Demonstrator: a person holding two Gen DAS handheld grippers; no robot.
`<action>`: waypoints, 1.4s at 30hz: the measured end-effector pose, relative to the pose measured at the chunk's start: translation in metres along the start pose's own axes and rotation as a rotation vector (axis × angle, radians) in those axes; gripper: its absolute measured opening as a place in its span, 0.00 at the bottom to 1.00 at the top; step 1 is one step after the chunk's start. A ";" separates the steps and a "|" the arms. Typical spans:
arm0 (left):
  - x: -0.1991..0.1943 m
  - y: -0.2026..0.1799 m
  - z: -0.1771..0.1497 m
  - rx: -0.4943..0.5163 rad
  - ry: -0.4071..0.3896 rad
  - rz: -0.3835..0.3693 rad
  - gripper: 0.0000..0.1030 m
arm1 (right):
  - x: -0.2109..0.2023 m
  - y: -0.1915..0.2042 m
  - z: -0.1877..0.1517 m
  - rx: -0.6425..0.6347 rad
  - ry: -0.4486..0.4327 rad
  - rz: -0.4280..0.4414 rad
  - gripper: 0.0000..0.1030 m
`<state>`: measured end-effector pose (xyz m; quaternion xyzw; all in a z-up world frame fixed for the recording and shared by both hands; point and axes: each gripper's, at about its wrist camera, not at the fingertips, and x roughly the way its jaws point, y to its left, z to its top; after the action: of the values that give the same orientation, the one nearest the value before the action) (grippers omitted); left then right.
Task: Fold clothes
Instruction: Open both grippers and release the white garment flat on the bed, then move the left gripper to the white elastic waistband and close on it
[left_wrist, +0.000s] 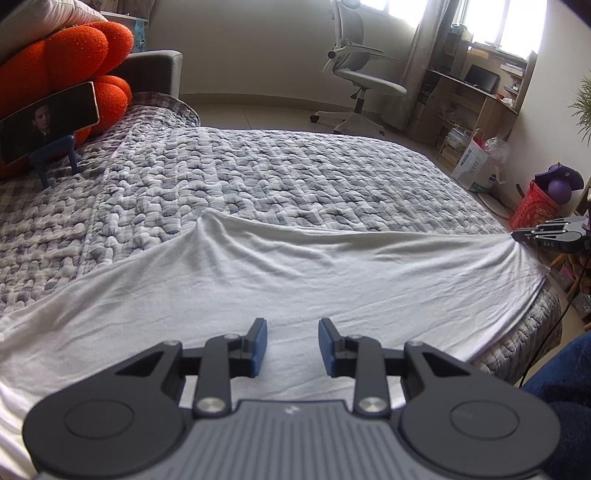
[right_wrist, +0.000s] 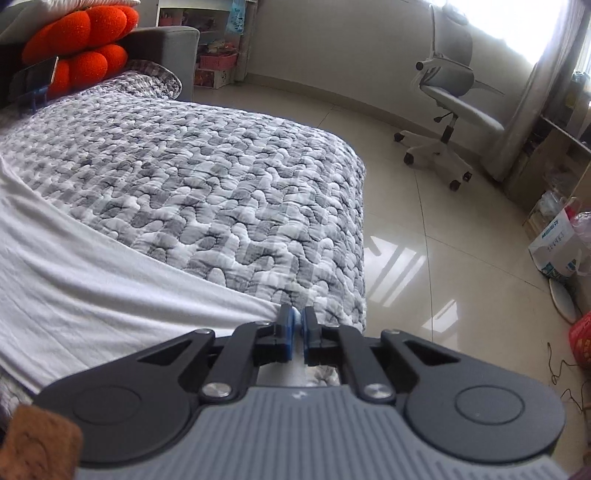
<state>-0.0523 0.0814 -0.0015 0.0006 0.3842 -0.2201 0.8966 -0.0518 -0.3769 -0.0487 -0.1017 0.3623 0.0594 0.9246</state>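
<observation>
A white garment (left_wrist: 295, 280) lies spread and wrinkled across the near part of a bed. In the left wrist view my left gripper (left_wrist: 293, 332) hovers open just over the cloth, nothing between its blue pads. My right gripper (left_wrist: 517, 234) appears at the far right, shut on the garment's corner and pulling it taut. In the right wrist view the right gripper (right_wrist: 297, 320) is shut on the edge of the white garment (right_wrist: 92, 280) near the bed's corner.
The grey quilted bedspread (left_wrist: 277, 177) covers the bed. An orange cushion (left_wrist: 74, 55) and a phone on a blue stand (left_wrist: 48, 122) sit at the head end. An office chair (left_wrist: 362, 77), desk shelves (left_wrist: 476, 96), bags (left_wrist: 476, 162) and a red bin (left_wrist: 535, 206) stand on the tiled floor.
</observation>
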 end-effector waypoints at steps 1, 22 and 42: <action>-0.002 0.002 0.000 -0.005 -0.002 0.001 0.30 | -0.007 0.003 0.000 0.008 -0.015 0.022 0.20; -0.032 0.018 -0.033 -0.098 -0.009 -0.010 0.32 | -0.047 0.062 -0.035 -0.025 0.037 0.219 0.31; -0.068 0.097 -0.067 -0.377 -0.072 0.220 0.34 | -0.040 0.073 -0.032 0.049 0.008 0.240 0.30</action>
<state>-0.1015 0.2072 -0.0182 -0.1329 0.3838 -0.0451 0.9127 -0.1157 -0.3146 -0.0549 -0.0352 0.3767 0.1604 0.9117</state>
